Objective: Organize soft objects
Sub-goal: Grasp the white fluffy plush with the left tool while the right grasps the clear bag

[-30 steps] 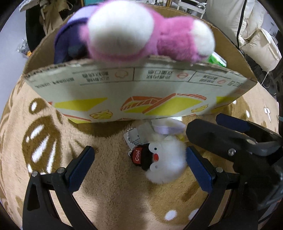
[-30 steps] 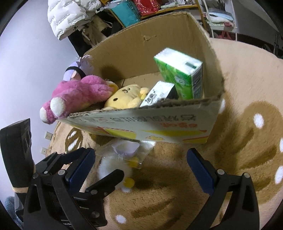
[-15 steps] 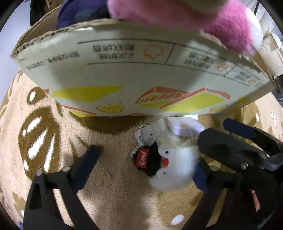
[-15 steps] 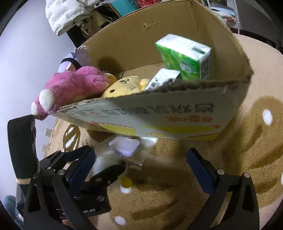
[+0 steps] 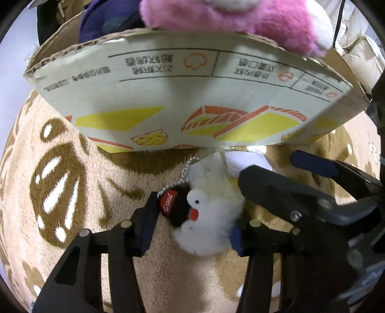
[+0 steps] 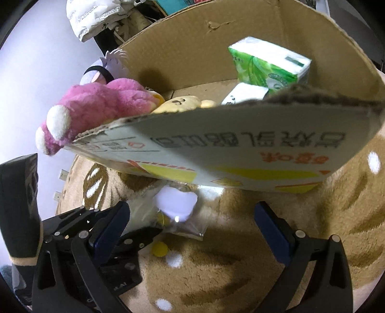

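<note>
A small white fluffy plush (image 5: 207, 216) with a black "Cool" cap lies on the tan rug just in front of the cardboard box (image 5: 192, 96). My left gripper (image 5: 192, 224) has closed on it, pads pressing both sides. Behind it lies a clear bag with a pale lilac toy (image 6: 175, 204). My right gripper (image 6: 192, 226) is open, low over the rug, facing that bag. Inside the box are a pink plush (image 6: 96, 108) hanging over the rim, a yellow plush (image 6: 180, 103) and green tissue packs (image 6: 267, 65).
The box front wall (image 6: 240, 154) looms close above both grippers. The tan patterned rug (image 6: 300, 216) spreads to the right. A white padded jacket (image 6: 96, 19) and clutter lie beyond the box. A small yellow pom (image 6: 159, 248) rests on the rug.
My left gripper moved forward and closed its jaws around the white plush. My right gripper moved closer to the box and stayed open.
</note>
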